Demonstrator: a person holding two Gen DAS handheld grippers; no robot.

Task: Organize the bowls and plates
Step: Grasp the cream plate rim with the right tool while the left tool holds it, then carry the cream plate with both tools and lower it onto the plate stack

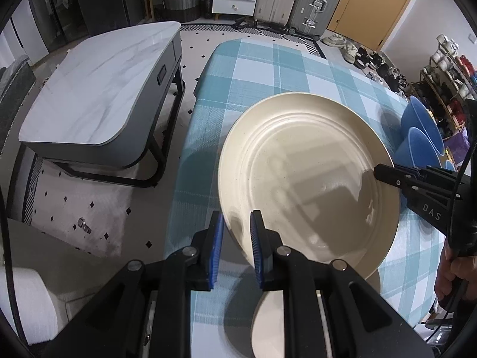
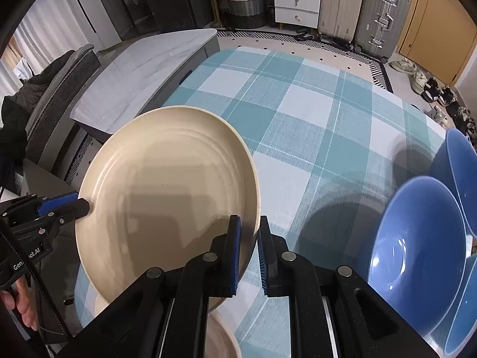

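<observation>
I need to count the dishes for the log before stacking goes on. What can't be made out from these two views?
- Second cream plate: left wrist view, mostly hidden under the lifted plate and the left tool; more beneath cannot be told.
- Blue bowls: right wrist view, cut by the right edge; count unclear.
- Right tool: its far pad contact is hidden behind the rim.

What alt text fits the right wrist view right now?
The right gripper is shut on the near right rim of a cream plate, whose left rim the left gripper pinches, above a checked tablecloth. Blue bowls sit right.
</observation>
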